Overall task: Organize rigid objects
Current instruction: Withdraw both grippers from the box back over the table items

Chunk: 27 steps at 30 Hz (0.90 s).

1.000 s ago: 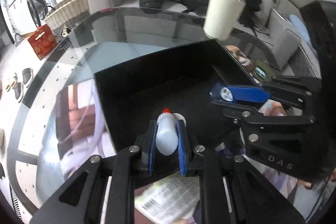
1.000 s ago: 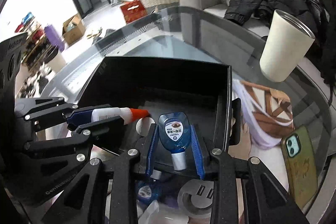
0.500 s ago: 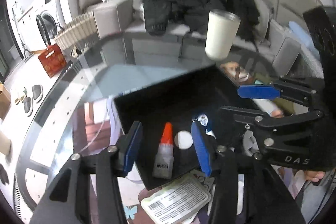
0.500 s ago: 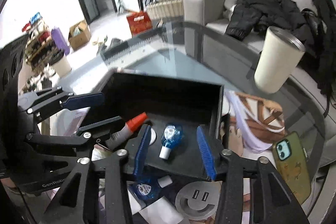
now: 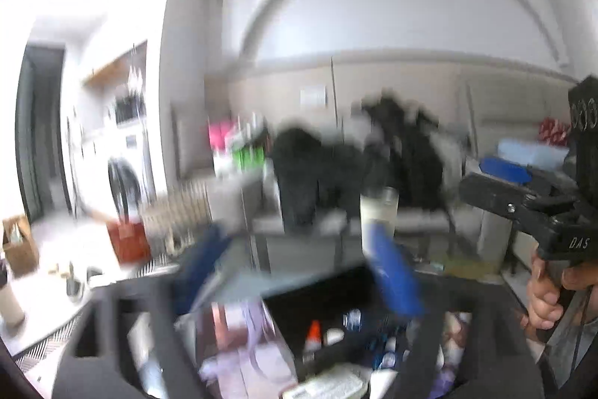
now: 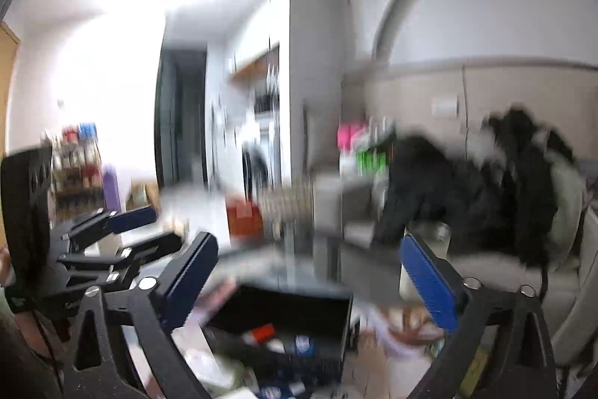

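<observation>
Now both views are smeared with blur and look out level across the room: a sofa (image 6: 497, 272) piled with dark clothes (image 6: 467, 189), a wicker basket (image 5: 175, 219), a red bag (image 5: 127, 245), a washer (image 5: 123, 186) further back. On the glass counter (image 6: 284, 268) a cream cup (image 5: 377, 215) stands upright beyond the black tray (image 6: 284, 305), partly behind a blue pad (image 5: 392, 275) of the left hand-held gripper (image 5: 299, 283). That gripper's jaws have just swung wide and hold nothing. Same story for the right hand-held gripper (image 6: 310, 283): jaws just spread apart, bare, nothing between them. A hand (image 5: 545, 294) grips its handle at the right edge of the left view. Down in the tray lie the glue bottle (image 5: 312, 337), white with an orange cap, and just beside it the blue dropper bottle (image 6: 302, 343), both on their sides. Papers (image 5: 329, 384) and small bits crowd the counter's near edge, too blurred to tell apart
</observation>
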{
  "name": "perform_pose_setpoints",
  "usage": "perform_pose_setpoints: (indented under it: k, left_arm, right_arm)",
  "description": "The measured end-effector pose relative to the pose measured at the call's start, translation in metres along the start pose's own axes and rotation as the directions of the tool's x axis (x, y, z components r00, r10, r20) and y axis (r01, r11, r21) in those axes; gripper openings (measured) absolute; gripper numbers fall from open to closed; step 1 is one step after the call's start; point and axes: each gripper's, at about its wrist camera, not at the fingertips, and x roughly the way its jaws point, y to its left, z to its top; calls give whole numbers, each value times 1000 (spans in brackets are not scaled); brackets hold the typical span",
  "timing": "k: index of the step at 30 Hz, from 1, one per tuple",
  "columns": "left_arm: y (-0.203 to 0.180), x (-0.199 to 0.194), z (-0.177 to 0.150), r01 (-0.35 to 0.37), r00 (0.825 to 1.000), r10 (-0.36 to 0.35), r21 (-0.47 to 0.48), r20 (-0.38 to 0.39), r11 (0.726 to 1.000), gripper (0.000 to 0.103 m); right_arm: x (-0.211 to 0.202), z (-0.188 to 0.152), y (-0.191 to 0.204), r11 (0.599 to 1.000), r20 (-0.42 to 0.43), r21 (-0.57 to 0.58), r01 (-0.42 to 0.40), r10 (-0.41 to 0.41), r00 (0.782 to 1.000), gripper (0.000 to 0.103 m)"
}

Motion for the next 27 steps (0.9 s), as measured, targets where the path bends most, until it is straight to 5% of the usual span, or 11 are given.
perform_pose_setpoints:
  k: [2, 6, 14, 19, 23, 27]
  left_arm:
    - [-3, -30, 1, -2, 993, 0, 17, 121, 1000, 103]
    - [-8, -49, -3, 31, 987, -42, 72, 157, 997, 103]
    - [3, -25, -15, 51, 999, -50, 6, -3, 999, 103]
    - [2, -1, -28, 110, 984, -115, -41, -139, 993, 103]
    - [2, 15, -38, 124, 960, -142, -90, -241, 988, 103]
    - [-1, 30, -50, 142, 928, -168, -99, -333, 985, 103]
  right_arm:
    - [-24, 4, 8, 999, 77, -35, -6, 8, 997, 103]
    - [-47, 4, 13, 999, 119, -47, -7, 13, 993, 103]
    - [-31, -14, -6, 999, -46, 11, -38, 39, 998, 103]
    - [-19, -21, -4, 998, -105, -11, -54, 53, 993, 103]
    - [8, -35, -3, 997, -273, 10, -70, 70, 959, 102]
    - [37, -54, -3, 996, -434, 38, -82, 90, 897, 92]
